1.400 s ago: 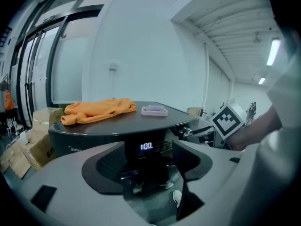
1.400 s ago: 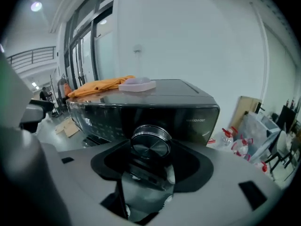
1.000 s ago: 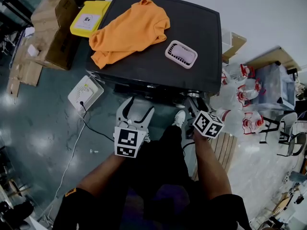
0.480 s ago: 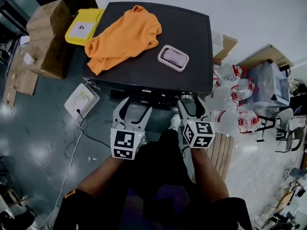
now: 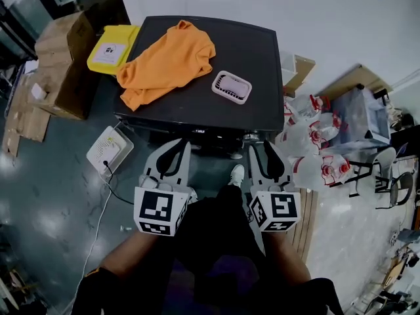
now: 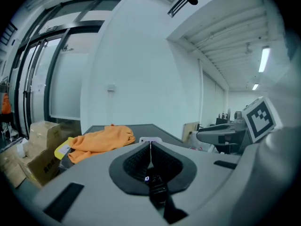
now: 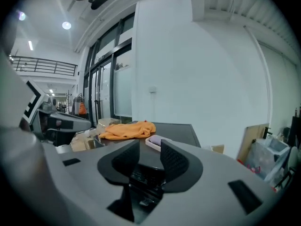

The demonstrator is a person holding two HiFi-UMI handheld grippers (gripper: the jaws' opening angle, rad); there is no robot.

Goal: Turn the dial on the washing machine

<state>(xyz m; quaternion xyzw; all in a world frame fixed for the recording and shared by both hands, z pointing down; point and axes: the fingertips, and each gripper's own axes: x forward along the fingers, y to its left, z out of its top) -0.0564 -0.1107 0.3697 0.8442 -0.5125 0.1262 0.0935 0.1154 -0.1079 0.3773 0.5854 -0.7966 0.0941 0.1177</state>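
- Both grippers have risen since the earlier frame, from down by the person's legs to the front edge of the washer [image 5: 256, 58]. The left gripper [image 5: 184, 144] has just shut its jaws on nothing. The right gripper [image 5: 260, 151] has just been closing its jaws to a middling gap, also with nothing between them.
- Dial [image 5: 252, 137]: as far as I can tell it is a small knob on the front panel, under the right part of the top's lip. It sits just ahead of the right gripper and is untouched.
- Risk one: the right jaws may now be too narrow to go round the dial. They would then butt its face and push instead of gripping.
- Risk two: both gripper views look over the top, not at the panel, so neither shows the dial. Aiming from the head view alone could land on a neighbouring control.
- Risk three: a shallow or off-centre bite could slip as the wrist rolls, leaving the dial unturned.
- Risk four: the left gripper, shut and near the panel, could nudge a button if it drifts forward.
- Further out, a tray [image 5: 231, 86] and a shirt [image 5: 164, 61] lie on the top. A gripper going too high could sweep the tray.
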